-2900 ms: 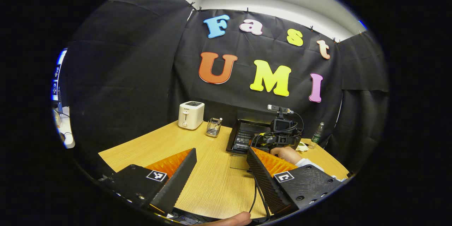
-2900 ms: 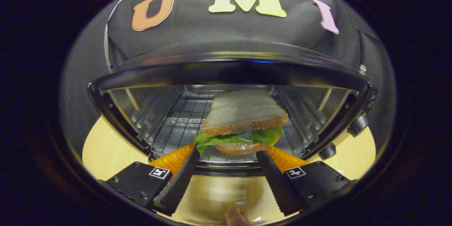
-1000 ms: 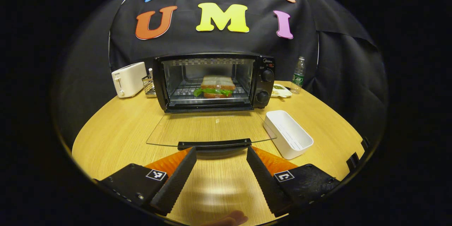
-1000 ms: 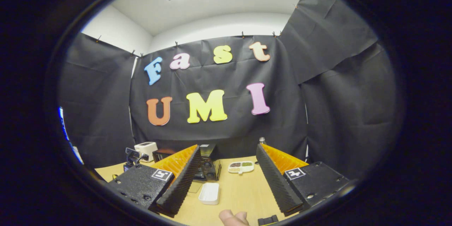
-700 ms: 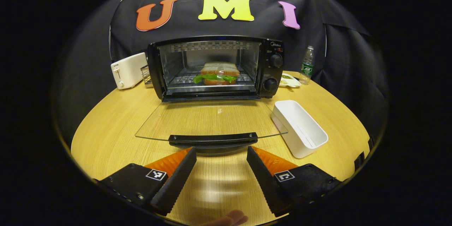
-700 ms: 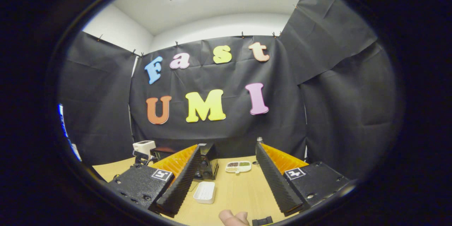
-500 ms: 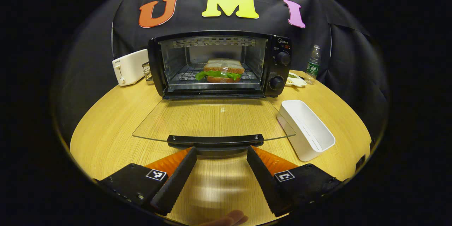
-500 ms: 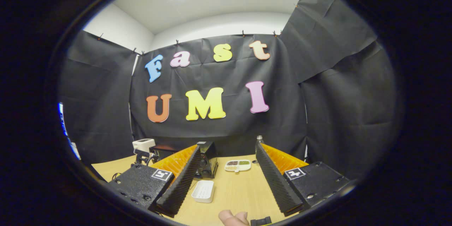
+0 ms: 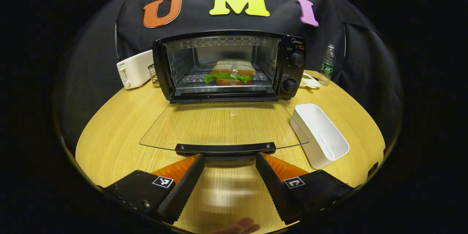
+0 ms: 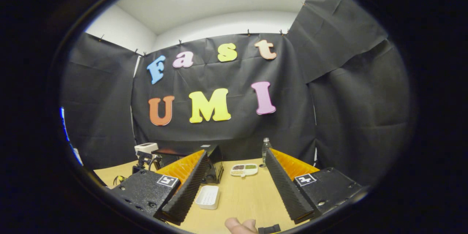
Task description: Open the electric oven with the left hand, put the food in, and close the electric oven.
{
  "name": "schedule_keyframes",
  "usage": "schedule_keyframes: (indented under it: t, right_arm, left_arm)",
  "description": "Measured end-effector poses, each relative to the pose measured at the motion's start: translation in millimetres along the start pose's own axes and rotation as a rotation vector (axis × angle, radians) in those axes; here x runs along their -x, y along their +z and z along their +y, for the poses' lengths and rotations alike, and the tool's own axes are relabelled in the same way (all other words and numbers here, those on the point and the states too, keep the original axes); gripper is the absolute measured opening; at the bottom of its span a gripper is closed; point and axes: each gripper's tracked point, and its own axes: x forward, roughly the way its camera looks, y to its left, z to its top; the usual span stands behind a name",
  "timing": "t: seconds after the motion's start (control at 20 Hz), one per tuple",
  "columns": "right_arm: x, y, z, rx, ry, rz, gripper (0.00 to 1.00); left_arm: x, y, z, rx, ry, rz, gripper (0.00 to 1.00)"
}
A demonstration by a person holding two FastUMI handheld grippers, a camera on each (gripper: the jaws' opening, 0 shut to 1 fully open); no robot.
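Door handle lay straight ahead of your left gripper in the lower middle of the left gripper view, a dark bar running side to side across the frame, square to the line of your two fingers, whose tips sat just under its two ends. Your jaws stood spread with nothing between them, so the bar was not gripped; whether the tips touched its underside could not be told, since the handle covered them. The glass door hung flat and fully down in mid-frame, and beyond it, in the upper middle, the electric oven stood open with the sandwich already on its rack, so the food step looked done and closing was what remained, in my judgement. Your left gripper was plainly the nearer one to the handle. Your right gripper, seen in the right gripper view, was held well back and aimed high at the booth's wall, its jaws likewise apart and empty, with the oven half hidden behind its left finger in the lower left. A white tray sat just beside the door's right edge in the left gripper view.
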Motion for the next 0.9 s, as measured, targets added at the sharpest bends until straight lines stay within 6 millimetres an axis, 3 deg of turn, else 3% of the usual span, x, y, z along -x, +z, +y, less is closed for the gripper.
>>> schedule_keyframes:
  t: [0.55,0.9]
  right_arm:
    - [-8.9,-3.7,-1.6,0.015,-0.010,0.000,0.96]
    - [-14.9,-13.3,-2.2,0.034,-0.018,0.014,0.96]
  left_arm:
    - [10.3,20.3,1.9,-0.003,-0.006,-0.028,0.94]
    - [26.0,59.6,9.9,0.018,0.008,-0.122,0.94]
